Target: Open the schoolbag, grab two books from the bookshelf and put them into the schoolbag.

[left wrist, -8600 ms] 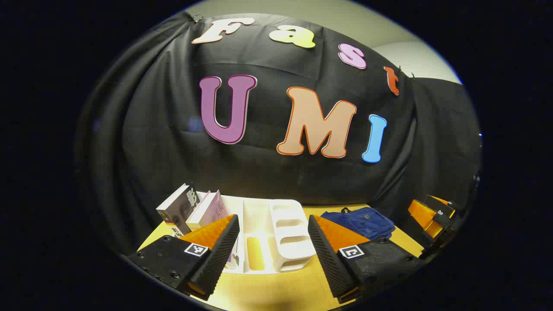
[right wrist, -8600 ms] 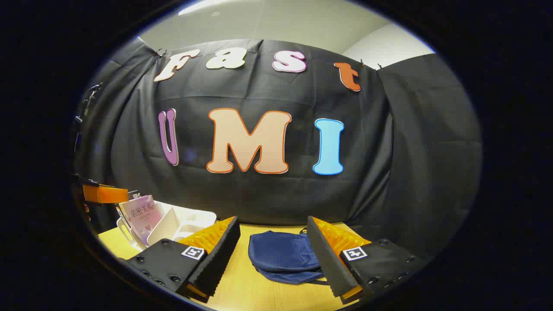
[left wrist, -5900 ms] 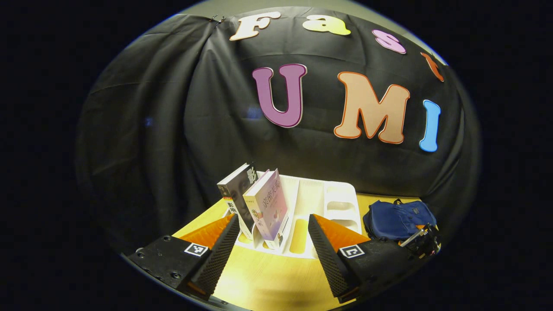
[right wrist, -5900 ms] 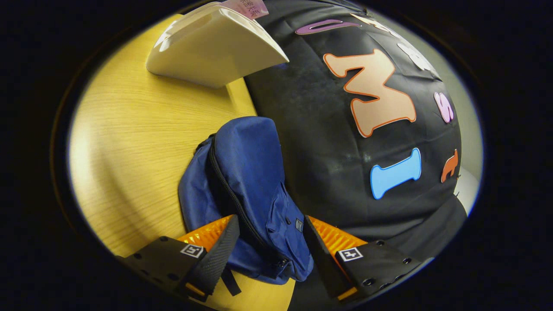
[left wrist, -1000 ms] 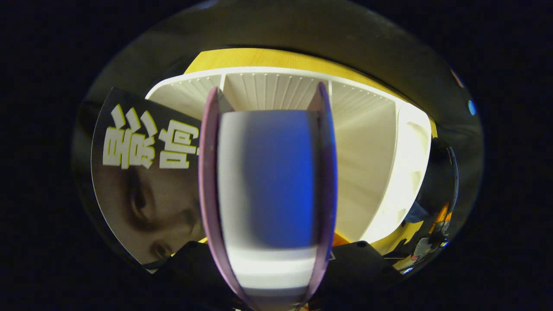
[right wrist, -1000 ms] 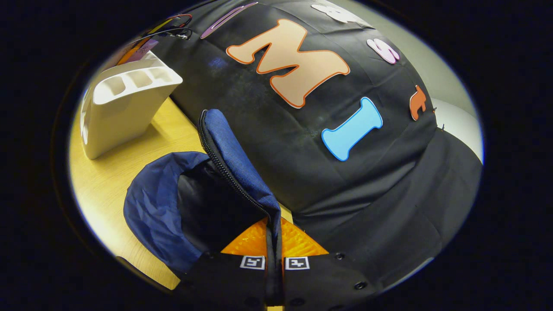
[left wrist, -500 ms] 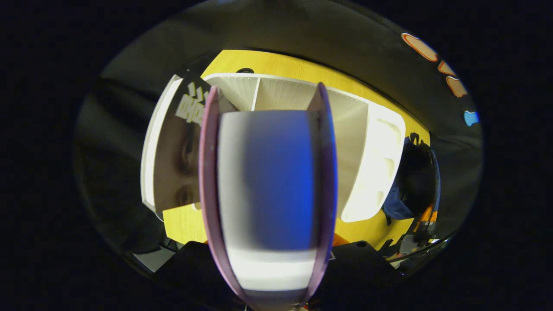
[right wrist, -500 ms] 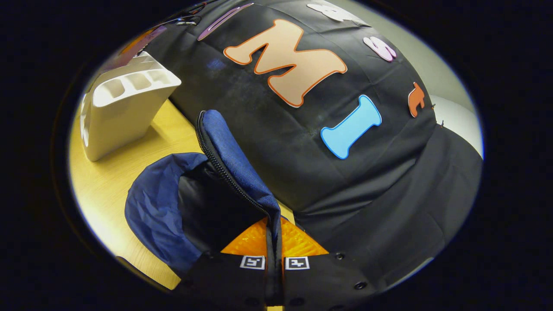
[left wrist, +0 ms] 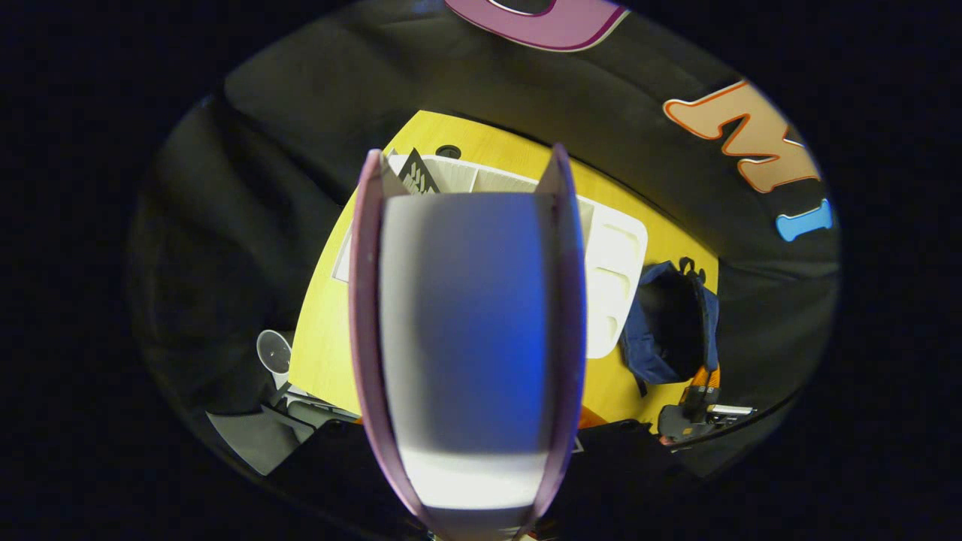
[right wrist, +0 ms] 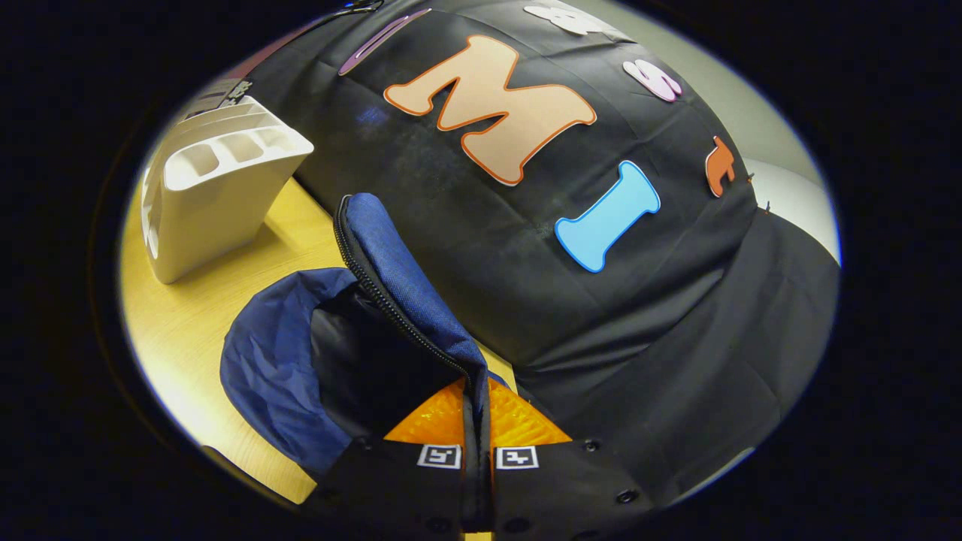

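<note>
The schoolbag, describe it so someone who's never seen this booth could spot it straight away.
On the yellow wooden table, right of the white plastic bookshelf, lies the schoolbag. It is the one soft navy fabric thing there, unzipped, its dark inside gaping, its zipper edge pinched by the right tool.

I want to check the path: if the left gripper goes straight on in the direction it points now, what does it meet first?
Probably the white bookshelf, or the yellow table under it. The held book hides the centre of the left gripper view, so depth and exact line are unclear.
</note>
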`<state>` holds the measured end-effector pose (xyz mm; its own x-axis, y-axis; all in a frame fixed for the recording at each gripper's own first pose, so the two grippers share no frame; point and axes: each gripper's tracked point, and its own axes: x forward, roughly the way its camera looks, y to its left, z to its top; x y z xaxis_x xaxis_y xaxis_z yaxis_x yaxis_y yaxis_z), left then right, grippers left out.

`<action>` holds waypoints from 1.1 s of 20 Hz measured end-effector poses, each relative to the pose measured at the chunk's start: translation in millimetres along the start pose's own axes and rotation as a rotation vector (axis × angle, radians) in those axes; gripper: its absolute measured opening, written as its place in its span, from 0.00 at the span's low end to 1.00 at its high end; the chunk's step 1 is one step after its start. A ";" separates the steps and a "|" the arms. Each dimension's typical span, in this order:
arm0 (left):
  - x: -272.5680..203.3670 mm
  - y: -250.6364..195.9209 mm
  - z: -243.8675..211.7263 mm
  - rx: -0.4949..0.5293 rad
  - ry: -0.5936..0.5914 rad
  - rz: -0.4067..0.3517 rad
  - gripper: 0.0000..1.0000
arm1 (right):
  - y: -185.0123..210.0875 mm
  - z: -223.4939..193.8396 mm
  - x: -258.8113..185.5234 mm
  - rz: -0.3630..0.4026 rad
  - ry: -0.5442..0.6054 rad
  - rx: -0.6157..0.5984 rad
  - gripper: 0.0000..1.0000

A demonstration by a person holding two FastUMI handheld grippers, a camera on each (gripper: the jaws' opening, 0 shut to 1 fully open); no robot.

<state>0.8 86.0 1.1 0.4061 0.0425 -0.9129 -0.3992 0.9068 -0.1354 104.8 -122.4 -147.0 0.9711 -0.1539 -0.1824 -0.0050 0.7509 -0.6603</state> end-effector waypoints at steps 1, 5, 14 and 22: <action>-5.9 -7.2 -3.8 0.000 -0.008 -0.015 0.43 | 0.5 -0.5 -0.8 0.003 0.002 0.005 0.04; -23.9 -42.5 -18.8 0.036 -0.038 -0.095 0.43 | -1.0 -2.3 -5.2 0.009 0.004 0.021 0.03; -2.1 -151.3 -29.4 0.129 -0.017 -0.334 0.43 | -7.1 -5.4 -10.3 0.022 0.030 0.096 0.03; 83.0 -252.9 -22.4 0.111 -0.010 -0.562 0.43 | -10.8 -3.7 -9.1 0.037 0.046 0.161 0.03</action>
<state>117.0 -149.1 -49.1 0.5392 -0.4553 -0.7085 -0.0315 0.8298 -0.5572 95.1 -131.4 -140.9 0.9589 -0.1512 -0.2401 0.0017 0.8493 -0.5280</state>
